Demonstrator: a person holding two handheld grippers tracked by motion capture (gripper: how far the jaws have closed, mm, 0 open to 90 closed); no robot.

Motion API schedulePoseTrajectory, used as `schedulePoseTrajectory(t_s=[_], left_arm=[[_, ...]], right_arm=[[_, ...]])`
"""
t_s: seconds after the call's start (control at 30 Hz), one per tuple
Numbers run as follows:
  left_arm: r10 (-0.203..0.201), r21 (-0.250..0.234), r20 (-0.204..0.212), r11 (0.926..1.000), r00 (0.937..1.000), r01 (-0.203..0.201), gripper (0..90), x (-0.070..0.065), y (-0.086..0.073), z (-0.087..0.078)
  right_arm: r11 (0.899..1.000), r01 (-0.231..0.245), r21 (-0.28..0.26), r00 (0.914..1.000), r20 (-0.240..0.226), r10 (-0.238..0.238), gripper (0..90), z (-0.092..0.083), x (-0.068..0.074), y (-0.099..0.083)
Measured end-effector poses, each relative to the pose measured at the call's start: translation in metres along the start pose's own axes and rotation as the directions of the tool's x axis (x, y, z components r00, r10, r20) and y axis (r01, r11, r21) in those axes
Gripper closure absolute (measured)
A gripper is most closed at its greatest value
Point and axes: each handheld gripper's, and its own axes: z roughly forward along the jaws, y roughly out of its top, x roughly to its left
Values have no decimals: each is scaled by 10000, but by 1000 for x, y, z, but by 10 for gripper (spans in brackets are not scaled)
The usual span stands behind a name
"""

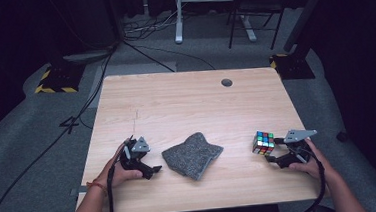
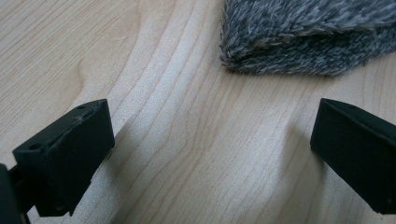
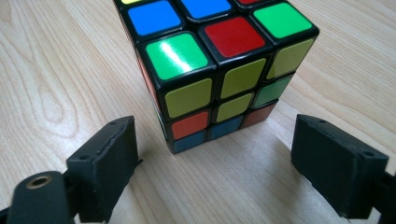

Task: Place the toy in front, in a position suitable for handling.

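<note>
One puzzle cube [image 3: 219, 70] just ahead of wide-apart right tongs [image 3: 215, 158].

table [image 1: 175, 97]: wood | on it: grey cloth [image 1: 193, 155], puzzle cube [image 1: 263, 143]

Glossy plastic cube [image 3: 215, 70], fuzzy cloth [image 2: 308, 37]
</note>
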Motion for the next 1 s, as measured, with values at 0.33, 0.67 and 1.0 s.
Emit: schedulePoseTrajectory(t_s=[0.33,0.67,1.0], left_arm=[[-15,-10,-5,10000,10000,15,1,0,0,0],[3,2,-8,10000,10000,-3,1,0,0,0],[-36,17,-45,10000,10000,36,1,0,0,0]], right_arm=[[9995,265,-196,9994,238,-261,168,-4,2,15],[9952,853,-489,9960,-229,-865,185,0,3,29],[9848,1674,-467,9794,-1066,-1715,323,3,25,37]])
